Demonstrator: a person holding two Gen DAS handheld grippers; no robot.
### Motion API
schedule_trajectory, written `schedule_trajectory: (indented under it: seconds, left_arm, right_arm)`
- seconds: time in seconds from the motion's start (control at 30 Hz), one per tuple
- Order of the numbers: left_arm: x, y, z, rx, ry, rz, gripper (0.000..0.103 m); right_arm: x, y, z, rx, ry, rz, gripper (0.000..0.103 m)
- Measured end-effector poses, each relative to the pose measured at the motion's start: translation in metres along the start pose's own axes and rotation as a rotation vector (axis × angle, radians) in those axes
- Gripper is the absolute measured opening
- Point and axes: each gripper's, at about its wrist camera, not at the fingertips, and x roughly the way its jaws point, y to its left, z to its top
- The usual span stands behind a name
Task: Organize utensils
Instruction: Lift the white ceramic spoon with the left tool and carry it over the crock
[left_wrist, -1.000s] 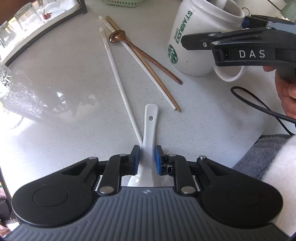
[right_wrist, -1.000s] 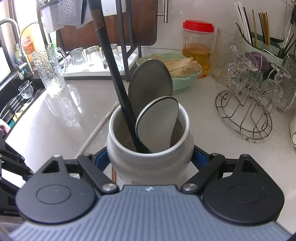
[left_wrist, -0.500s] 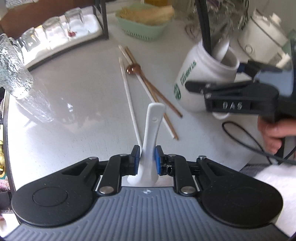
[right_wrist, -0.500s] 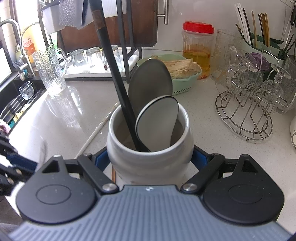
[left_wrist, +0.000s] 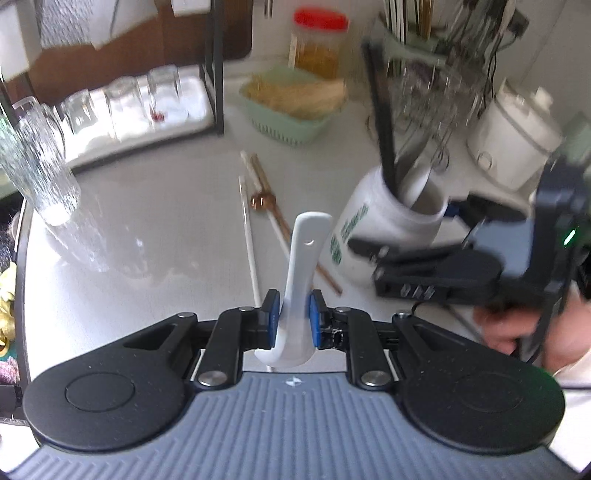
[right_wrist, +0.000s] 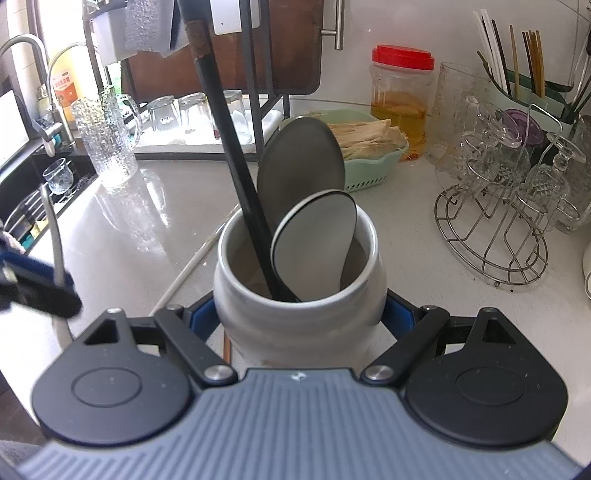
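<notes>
Left gripper (left_wrist: 291, 319) clamps one white spoon (left_wrist: 301, 280); right gripper (right_wrist: 299, 314) clamps one white mug (right_wrist: 299, 295). The mug holds two spoons (right_wrist: 314, 247) and one black handle (right_wrist: 229, 147). Three chopsticks (left_wrist: 249, 236) and one copper spoon (left_wrist: 263, 201) lie on the counter (left_wrist: 147, 229).

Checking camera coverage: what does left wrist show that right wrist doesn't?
Left wrist only: the left hand-held gripper clamped on the white spoon, the loose chopsticks on the counter, the rice cooker. Right wrist only: the sink tap and the inside of the mug. Both: the white mug held by the right hand-held gripper, and the green basket.
</notes>
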Motion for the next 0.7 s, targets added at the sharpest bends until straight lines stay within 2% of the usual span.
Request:
schedule_trajectory:
  seconds: [0.13,0.4,0.57,0.7]
  left_arm:
    - [-0.025,-0.006,0.018,-0.022,-0.068,-0.036,0.02]
    - [-0.064,-0.029,0.052,0.0,-0.179,-0.094,0.02]
    - [-0.062,-0.044,0.068,0.03,-0.217,-0.116,0.02]
    - [-0.047,-0.052,0.078,0.014,-0.221,-0.172,0.02]
  right_arm:
    - [0.0,0.0,0.0,-0.002,0.001,0.001,0.091]
    - [0.001,0.0,0.002,-0.004,0.013,0.002,0.091]
    - [0.001,0.0,0.002,-0.003,0.014,0.001,0.091]
    - [0.001,0.0,0.002,-0.003,0.012,0.002,0.091]
